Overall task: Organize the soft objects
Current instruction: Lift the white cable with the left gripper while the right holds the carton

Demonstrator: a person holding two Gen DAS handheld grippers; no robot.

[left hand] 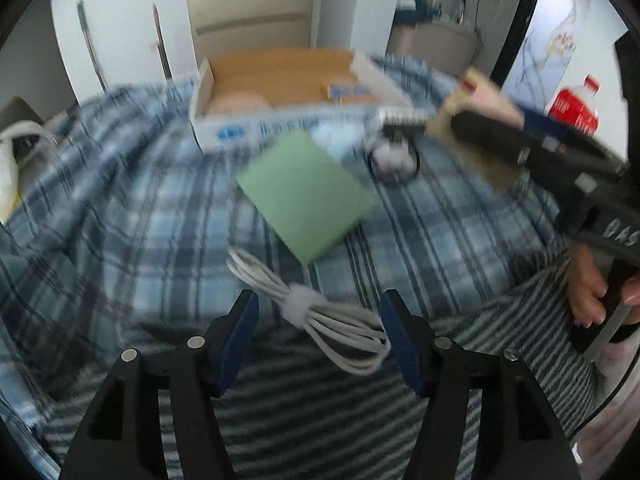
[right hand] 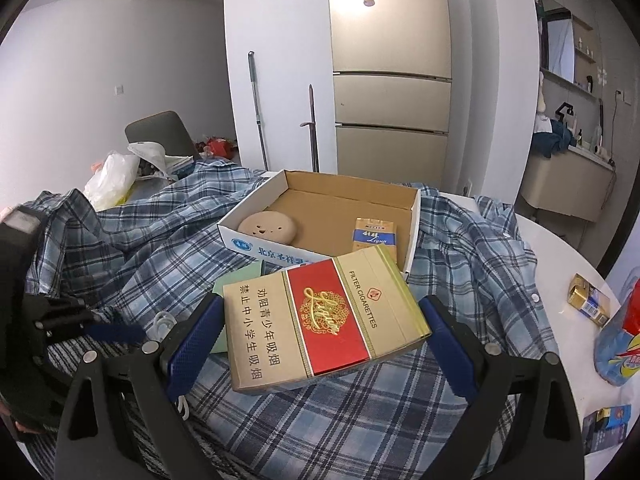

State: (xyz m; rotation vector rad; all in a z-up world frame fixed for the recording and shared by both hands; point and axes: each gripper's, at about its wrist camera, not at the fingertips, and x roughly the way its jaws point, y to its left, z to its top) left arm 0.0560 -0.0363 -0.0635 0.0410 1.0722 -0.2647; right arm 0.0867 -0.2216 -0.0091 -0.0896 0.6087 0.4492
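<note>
My right gripper (right hand: 320, 320) is shut on a flattened gold and red cigarette carton (right hand: 324, 320) and holds it above the plaid shirt (right hand: 460, 264); the carton also shows in the left wrist view (left hand: 476, 120). An open cardboard box (right hand: 414, 216) lies just beyond, with a round beige object (right hand: 268, 227) and a small cigarette pack (right hand: 375, 236) inside. My left gripper (left hand: 318, 312) is open and empty, its jaws either side of a bundled white cable (left hand: 320, 316). A green pad (left hand: 304, 196) lies ahead of it. The left view is blurred.
A striped cloth (left hand: 320, 412) lies under the left gripper. A red-labelled bottle (left hand: 576, 108) stands at the right. A gold pack (right hand: 588, 300), a snack bag (right hand: 620, 344) and a small box (right hand: 608, 424) sit on the white table (right hand: 560, 264). A plastic bag (right hand: 110, 178) lies far left.
</note>
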